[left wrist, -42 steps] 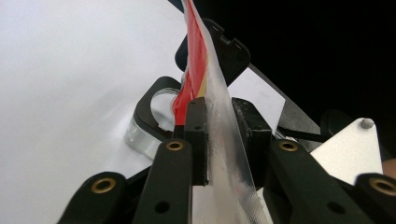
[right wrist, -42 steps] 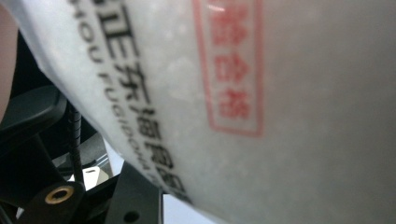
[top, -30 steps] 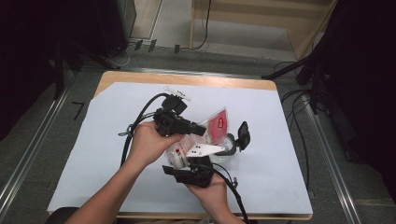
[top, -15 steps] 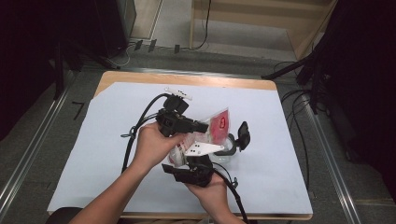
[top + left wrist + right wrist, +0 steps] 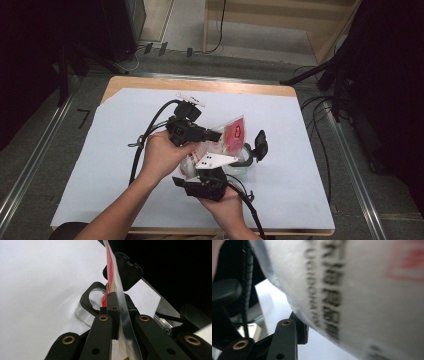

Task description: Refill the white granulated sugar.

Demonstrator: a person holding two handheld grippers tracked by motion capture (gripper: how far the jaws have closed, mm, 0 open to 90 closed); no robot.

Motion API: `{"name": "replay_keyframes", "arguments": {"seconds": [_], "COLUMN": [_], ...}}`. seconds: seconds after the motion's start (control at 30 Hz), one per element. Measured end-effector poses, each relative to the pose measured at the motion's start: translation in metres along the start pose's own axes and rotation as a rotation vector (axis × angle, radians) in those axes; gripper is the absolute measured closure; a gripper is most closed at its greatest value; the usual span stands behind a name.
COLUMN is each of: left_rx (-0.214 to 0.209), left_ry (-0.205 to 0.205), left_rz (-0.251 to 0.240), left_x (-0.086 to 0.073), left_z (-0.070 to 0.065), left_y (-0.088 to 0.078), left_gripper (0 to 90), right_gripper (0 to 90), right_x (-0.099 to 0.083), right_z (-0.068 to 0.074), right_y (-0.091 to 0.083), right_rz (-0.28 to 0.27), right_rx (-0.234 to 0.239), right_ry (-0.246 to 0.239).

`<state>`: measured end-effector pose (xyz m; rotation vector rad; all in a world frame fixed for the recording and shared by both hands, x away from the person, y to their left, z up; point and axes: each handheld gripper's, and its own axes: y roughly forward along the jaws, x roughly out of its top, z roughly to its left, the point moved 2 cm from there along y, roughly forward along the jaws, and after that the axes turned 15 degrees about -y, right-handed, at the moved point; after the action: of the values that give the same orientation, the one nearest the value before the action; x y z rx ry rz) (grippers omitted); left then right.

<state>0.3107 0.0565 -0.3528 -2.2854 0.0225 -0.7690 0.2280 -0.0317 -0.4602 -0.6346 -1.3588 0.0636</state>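
Inventory on the counter (image 5: pixel 125 85): one plastic packet (image 5: pixel 231 134) with red print, one clear jar (image 5: pixel 239 161) with one black hinged lid (image 5: pixel 260 145). Two tools are present: one left tool (image 5: pixel 212 135), one right tool (image 5: pixel 212 167). One white sheet (image 5: pixel 280 130) covers the counter.

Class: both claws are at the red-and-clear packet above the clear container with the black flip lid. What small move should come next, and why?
Probably a small pull of the two claws apart, to tear the packet open. The left claw is shut on the packet's thin edge, while the right claw seems to hold its lower end, though its grip is hard to see. The open container lies just beyond, so the contents likely go there.
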Motion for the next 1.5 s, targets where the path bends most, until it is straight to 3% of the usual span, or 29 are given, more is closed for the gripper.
{"name": "replay_keyframes", "arguments": {"seconds": [0.17,0.43,0.63,0.77,1.13,1.5], "left_rx": [0.009,0.025,0.014,0.019,0.031,0.036], "left_ry": [0.025,0.062,0.052,0.037,0.044,0.055], "left_rz": [-0.019,-0.034,-0.031,-0.04,-0.033,-0.035], "left_x": [-0.001,-0.002,-0.001,-0.001,-0.001,-0.002], "left_z": [-0.003,-0.009,-0.01,-0.009,-0.01,-0.011], "left_y": [0.002,0.001,0.0,-0.001,-0.002,0.0], "left_gripper": [88.6,85.6,84.4,86.6,87.0,86.9], "right_gripper": [61.8,62.3,62.4,62.6,62.4,62.8], "right_x": [-0.001,0.002,0.005,0.007,0.007,0.006], "right_z": [-0.002,-0.004,0.0,0.002,0.003,0.003], "right_y": [0.001,-0.003,-0.005,-0.006,-0.003,-0.003], "right_rz": [0.017,-0.012,-0.034,-0.04,-0.021,-0.018], "right_rx": [-0.022,0.029,0.044,0.04,0.023,0.027], "right_ry": [-0.016,0.039,0.065,0.048,-0.013,-0.012]}}
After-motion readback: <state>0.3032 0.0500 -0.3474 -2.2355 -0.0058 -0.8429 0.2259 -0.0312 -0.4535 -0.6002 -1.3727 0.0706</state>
